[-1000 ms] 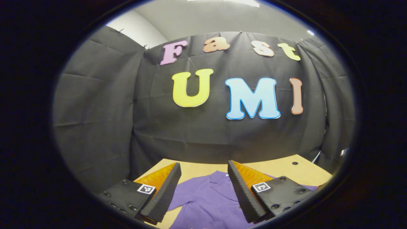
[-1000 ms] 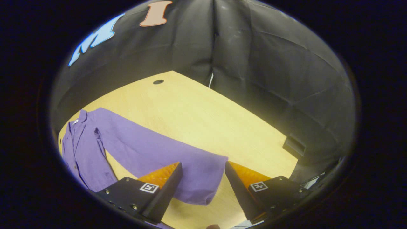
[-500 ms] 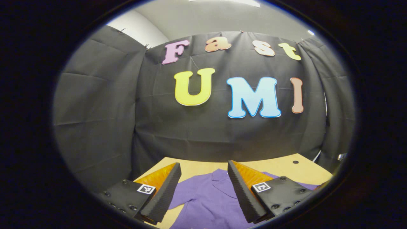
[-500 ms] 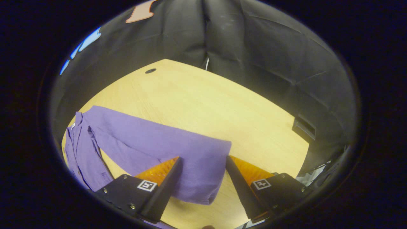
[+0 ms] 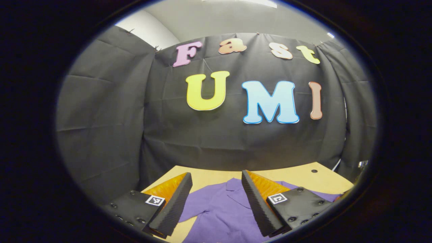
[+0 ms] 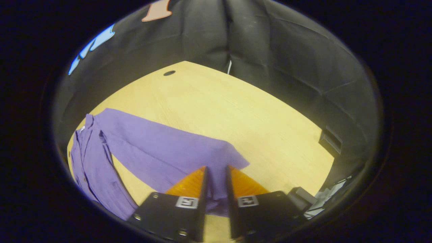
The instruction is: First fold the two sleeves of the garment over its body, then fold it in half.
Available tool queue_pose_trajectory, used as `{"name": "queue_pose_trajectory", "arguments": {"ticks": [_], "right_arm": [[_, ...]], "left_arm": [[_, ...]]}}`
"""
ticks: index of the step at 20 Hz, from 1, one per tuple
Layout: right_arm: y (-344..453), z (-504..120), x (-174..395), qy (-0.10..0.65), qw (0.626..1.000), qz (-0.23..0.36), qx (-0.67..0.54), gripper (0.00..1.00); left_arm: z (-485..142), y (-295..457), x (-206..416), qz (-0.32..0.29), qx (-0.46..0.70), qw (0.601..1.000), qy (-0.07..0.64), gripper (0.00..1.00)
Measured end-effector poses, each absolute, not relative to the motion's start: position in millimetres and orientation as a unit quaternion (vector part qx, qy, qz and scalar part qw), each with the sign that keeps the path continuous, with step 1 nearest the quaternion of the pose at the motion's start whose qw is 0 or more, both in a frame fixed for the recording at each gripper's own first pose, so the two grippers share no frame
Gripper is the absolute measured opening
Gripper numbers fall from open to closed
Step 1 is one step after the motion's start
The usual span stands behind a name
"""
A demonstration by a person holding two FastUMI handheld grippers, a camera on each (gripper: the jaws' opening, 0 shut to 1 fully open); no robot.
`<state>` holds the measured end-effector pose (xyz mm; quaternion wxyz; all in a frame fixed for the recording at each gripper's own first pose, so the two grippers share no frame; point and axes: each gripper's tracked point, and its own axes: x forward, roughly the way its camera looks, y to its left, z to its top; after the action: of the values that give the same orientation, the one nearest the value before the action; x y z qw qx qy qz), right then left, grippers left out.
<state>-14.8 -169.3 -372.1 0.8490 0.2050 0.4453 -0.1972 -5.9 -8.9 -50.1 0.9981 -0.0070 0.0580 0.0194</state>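
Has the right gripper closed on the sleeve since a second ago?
Yes. The right gripper has narrowed its fingers onto the sleeve cuff, which lies on the table.

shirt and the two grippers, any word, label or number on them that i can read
No readable text on any of them.
purple shirt: small white tag at the collar, too small to read.
left gripper: square black-and-white markers, coded patterns, no words.
right gripper: markers of the same kind, blurred, no words.
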Motion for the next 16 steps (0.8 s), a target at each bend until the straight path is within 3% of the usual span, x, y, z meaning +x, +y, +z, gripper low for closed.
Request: {"name": "queue_pose_trajectory", "arguments": {"ticks": [1, 2, 4, 16], "right_arm": [[-168.4, -371.0, -13.3, 0.446, 0.848, -0.195, 0.208, 0.17], [-173.1, -369.7, -11.2, 0.438, 0.850, -0.199, 0.214, 0.17], [-169.1, -369.2, -7.2, 0.430, 0.850, -0.188, 0.239, 0.04], [-148.3, -255.2, 44.8, 0.307, 0.893, -0.118, 0.307, 0.01]], "left_arm": [[-49.8, -6.6, -6.8, 0.020, -0.007, 0.998, 0.058, 0.96], [-50.6, -3.9, -7.0, 0.022, -0.007, 0.998, 0.058, 0.95], [-50.6, -0.3, -8.2, 0.024, -0.010, 0.998, 0.059, 0.95], [-58.4, 8.6, -8.5, 0.021, -0.022, 0.998, 0.057, 0.96]]}}
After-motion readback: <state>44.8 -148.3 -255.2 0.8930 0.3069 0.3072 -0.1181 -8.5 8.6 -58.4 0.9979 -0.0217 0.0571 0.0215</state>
